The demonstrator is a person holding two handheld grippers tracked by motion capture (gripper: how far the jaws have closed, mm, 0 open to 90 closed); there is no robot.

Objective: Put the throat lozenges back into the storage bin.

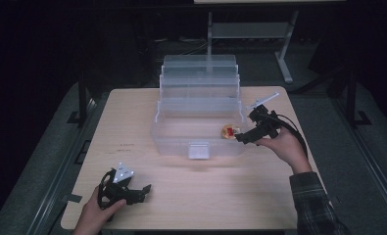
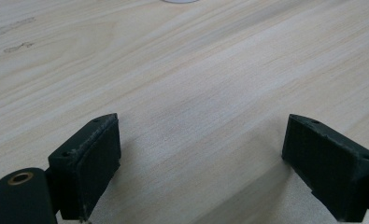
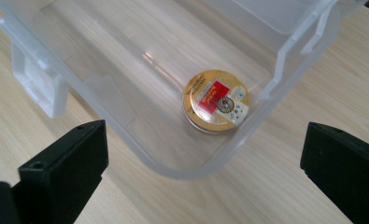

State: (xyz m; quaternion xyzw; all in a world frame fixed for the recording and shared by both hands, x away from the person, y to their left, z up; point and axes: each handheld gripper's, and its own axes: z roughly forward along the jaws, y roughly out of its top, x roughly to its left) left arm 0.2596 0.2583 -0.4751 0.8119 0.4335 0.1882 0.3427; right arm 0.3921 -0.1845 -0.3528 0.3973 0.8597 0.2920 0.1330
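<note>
A clear plastic tiered box [image 1: 201, 115] stands open in the middle of the wooden table [image 1: 181, 196]. A small round gold tin with a red label [image 1: 229, 131] [image 3: 216, 101] lies flat on the floor of its bottom tub, near the right front corner. My right gripper [image 1: 245, 138] [image 3: 205, 172] hovers open at that corner, just outside the tub's rim [image 3: 182, 171], with nothing between its jaws. My left gripper [image 1: 144, 190] [image 2: 201, 158] rests open near the table's front left, over bare wood.
The box's trays step up and back toward the far edge, and a white latch [image 1: 198, 151] sits on its front wall. A metal stand [image 1: 284, 54] is on the dark floor behind the table.
</note>
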